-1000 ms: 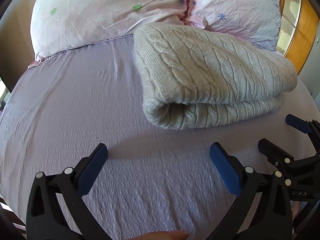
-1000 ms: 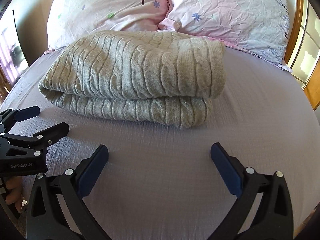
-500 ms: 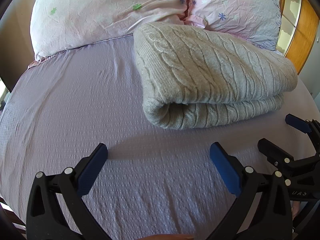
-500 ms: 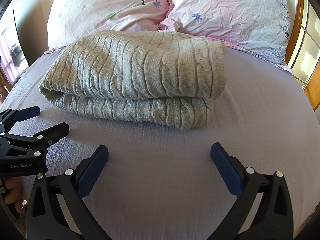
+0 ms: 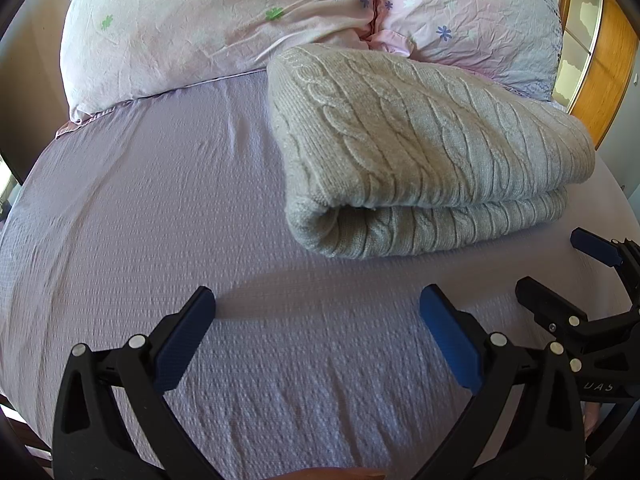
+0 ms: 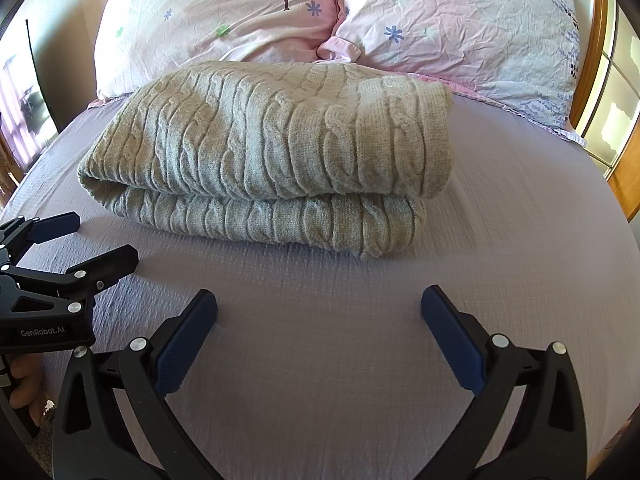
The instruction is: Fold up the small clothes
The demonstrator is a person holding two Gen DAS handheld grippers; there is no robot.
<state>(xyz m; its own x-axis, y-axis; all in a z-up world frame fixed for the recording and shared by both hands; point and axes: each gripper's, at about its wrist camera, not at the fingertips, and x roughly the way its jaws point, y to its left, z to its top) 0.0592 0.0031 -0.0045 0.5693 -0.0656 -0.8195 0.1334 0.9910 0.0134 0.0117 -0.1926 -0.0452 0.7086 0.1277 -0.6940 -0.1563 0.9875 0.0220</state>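
A grey cable-knit sweater [image 5: 420, 148] lies folded in two layers on the lilac bed sheet [image 5: 160, 208], its rounded fold facing the left wrist view. It also shows in the right wrist view [image 6: 272, 148]. My left gripper [image 5: 316, 312] is open and empty, hovering over the sheet a little short of the sweater. My right gripper [image 6: 318, 312] is open and empty, also short of the sweater's near edge. Each gripper shows in the other's view: the right gripper [image 5: 560, 272] at the right edge, the left gripper [image 6: 84, 240] at the left edge.
Two pink flowered pillows [image 6: 224, 28] [image 6: 472, 36] lie against the headboard behind the sweater. A wooden window frame [image 6: 616, 152] stands to the right of the bed. The sheet [image 6: 520, 240] stretches around the sweater.
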